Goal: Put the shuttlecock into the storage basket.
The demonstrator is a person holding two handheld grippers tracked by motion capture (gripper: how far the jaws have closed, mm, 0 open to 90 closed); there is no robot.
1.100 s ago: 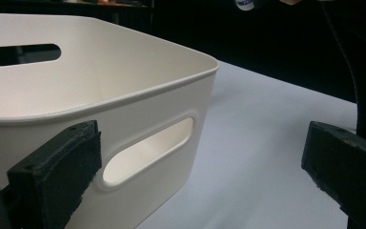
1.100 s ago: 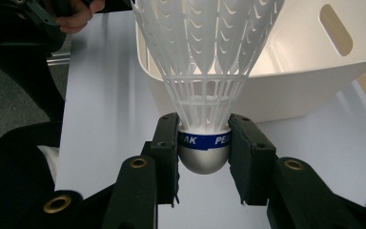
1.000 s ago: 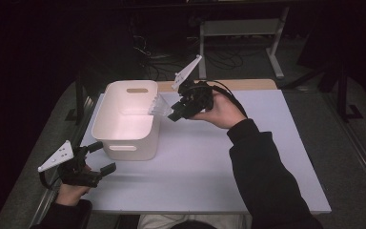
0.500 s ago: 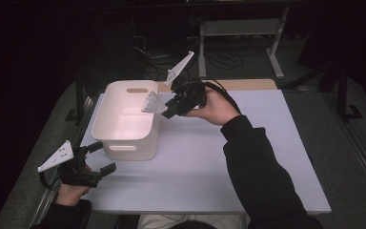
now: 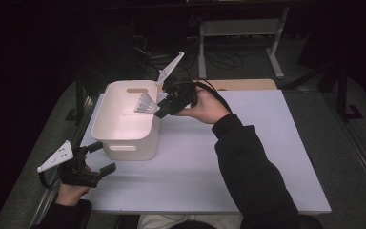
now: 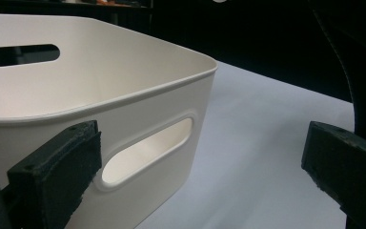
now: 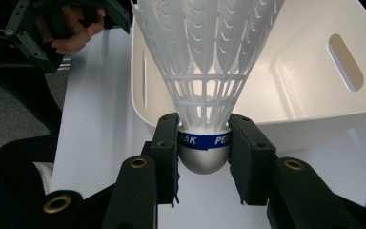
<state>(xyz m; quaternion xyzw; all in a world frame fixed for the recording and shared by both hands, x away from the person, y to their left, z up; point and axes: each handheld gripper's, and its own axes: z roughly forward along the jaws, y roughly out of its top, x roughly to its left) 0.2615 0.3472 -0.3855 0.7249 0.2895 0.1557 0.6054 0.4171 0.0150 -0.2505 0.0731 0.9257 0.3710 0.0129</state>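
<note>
At the near left corner of the white table sheet (image 5: 248,157), the left gripper (image 5: 106,157) is resting in the person's hand with its two black jaws standing wide apart and nothing between them, its tips pointing at the near wall of the cream plastic bin with slot handles (image 5: 124,143). In the left gripper view that bin (image 6: 124,95) is sitting just ahead of the spread jaws, apart from them. Farther back, the right gripper (image 5: 162,107) is hovering at the bin's right rim, its jaws clamped on the silver cork base of a white plastic shuttlecock with a blue band (image 7: 205,71). The shuttlecock (image 5: 145,103) is pointing its skirt leftward over the bin's open interior, held in the air above the rim and not touching the bin.
</note>
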